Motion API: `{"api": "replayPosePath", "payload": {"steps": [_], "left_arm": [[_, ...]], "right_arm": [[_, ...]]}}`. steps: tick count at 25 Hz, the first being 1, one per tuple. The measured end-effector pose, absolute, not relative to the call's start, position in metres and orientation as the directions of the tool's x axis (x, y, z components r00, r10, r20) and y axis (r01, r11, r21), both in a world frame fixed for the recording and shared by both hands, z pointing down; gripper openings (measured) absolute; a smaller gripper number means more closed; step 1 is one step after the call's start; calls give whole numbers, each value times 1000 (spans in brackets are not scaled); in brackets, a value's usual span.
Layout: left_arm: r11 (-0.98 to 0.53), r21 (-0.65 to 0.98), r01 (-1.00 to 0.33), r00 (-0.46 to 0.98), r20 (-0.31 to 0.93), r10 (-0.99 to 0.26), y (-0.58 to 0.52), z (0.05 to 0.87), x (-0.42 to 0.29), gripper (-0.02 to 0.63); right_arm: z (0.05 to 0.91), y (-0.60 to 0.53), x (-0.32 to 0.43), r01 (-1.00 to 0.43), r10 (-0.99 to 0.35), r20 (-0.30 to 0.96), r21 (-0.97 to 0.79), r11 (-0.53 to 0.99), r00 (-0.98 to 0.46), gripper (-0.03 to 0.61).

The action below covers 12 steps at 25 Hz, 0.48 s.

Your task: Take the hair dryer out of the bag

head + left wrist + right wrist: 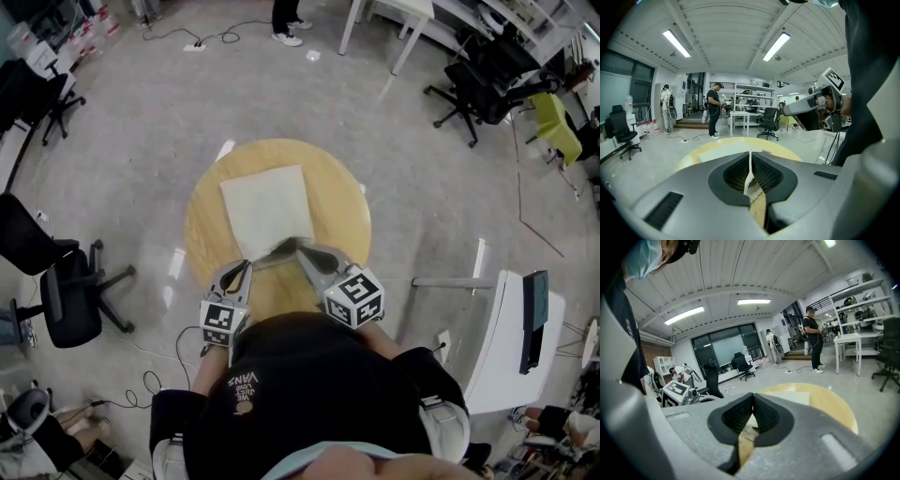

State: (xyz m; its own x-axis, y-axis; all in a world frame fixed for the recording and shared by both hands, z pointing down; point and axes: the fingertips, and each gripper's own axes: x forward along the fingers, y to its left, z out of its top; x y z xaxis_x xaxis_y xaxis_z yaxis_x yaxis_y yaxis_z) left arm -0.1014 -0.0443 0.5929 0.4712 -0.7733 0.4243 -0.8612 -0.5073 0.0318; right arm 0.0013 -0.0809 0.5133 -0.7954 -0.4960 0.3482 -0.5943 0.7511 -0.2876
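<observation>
With our left gripper [750,165] and right gripper [752,414] both clamped on the near edge of the white bag [267,208] on the round table [337,202], hair dryer unseen and presumably inside, we risk dragging the bag off instead of opening it.

My left gripper [247,266] sits at the near edge of the bag [267,206], jaws clamped on it. My right gripper [300,247], just beside it, grips that edge likewise.
</observation>
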Motion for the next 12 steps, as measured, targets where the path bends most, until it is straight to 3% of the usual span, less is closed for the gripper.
{"api": "replayPosePath", "payload": {"steps": [8,11,12], "left_arm": [[-490,54,-870,454,476,-753,-53,620,-103,17],[-481,81,-873,453,501,-738,-54,628,-104,128],[-481,88,-872,455,506,-733,-55,630,-104,130]], "right_arm": [[521,-87,2,-607,-495,380,-276,745,-781,-2],[524,-88,3,-613,-496,390,-275,741,-776,-2],[526,-89,3,-614,-495,394,-275,740,-774,-2]]}}
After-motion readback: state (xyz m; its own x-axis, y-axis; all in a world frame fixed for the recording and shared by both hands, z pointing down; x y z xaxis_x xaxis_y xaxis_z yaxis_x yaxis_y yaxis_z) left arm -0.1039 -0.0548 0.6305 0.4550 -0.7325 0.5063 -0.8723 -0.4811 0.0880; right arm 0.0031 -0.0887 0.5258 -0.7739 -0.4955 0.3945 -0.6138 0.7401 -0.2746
